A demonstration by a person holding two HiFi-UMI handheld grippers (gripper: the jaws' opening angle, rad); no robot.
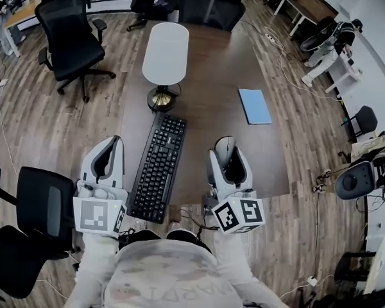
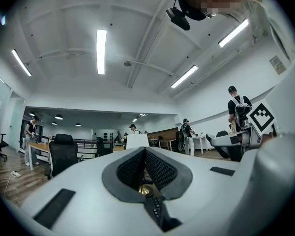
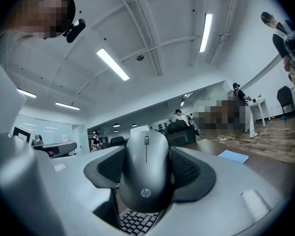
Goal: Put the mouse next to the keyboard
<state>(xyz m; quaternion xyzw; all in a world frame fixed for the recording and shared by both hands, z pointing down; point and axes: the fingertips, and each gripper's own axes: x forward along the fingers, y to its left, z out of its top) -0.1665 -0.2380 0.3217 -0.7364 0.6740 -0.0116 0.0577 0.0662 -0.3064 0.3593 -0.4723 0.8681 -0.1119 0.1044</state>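
Between the jaws of the right gripper (image 1: 227, 156), clamped by its sides and raised off the desk, sits the mouse (image 3: 146, 173), just right of the keyboard (image 1: 158, 167). To do this step well, I would lower it level onto bare table (image 1: 212, 76) beside the keyboard's right edge without touching the keys. The jaws should part only once its underside rests flat. The left gripper (image 1: 107, 156) has its jaws together and empty, left of the keyboard.
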